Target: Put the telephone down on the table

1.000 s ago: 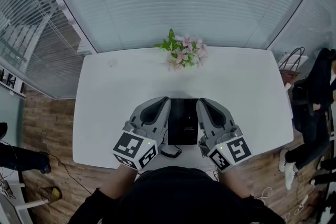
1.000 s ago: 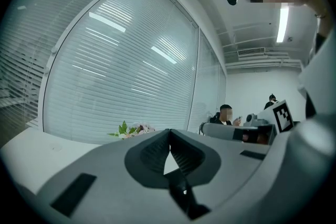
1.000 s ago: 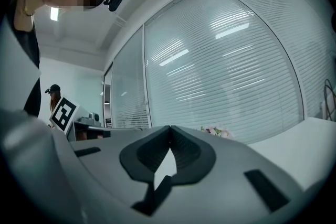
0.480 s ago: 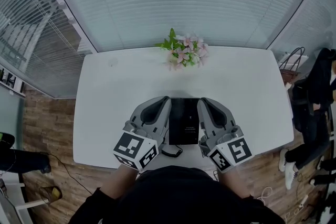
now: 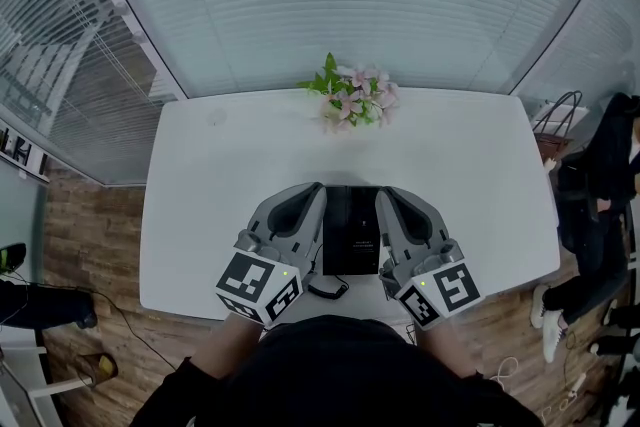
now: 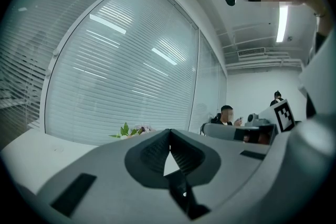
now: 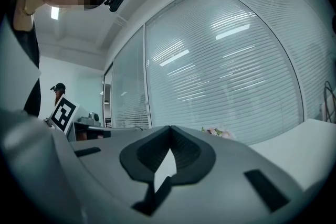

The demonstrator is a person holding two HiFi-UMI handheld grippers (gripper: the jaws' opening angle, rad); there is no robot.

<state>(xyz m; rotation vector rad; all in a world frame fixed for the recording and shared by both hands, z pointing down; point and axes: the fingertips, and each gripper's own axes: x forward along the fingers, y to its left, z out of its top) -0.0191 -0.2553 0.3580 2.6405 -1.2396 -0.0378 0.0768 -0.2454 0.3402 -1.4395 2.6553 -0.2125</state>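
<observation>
The black, flat, rectangular telephone (image 5: 350, 227) lies in the lower middle of the head view, on the near part of the white, smooth-topped bench (image 5: 220, 185), and as far as I can judge its whole underside rests there. I cannot see the contact itself from above. A dark coiled cord (image 5: 325, 291) trails from its lower left corner toward the bench edge. My left gripper (image 5: 312, 188) sits just beside the telephone's left edge and my right gripper (image 5: 386, 193) just beside its right edge. Both point up the frame, toward the bunch of pink flowers with green leaves (image 5: 350, 100) at the far side. In each gripper view my jaws are pressed together at the tips with nothing between them, only a sliver of pale bench showing through the gap lower down. So neither pair is clamped on the telephone; at most the outer shells flank it, and I cannot tell whether they touch its sides. I judge that the putting-down is either complete or not yet begun as a lift. Nothing is in my grip, and all that seems left is drawing both grippers clear without nudging the telephone or snagging the cord.
</observation>
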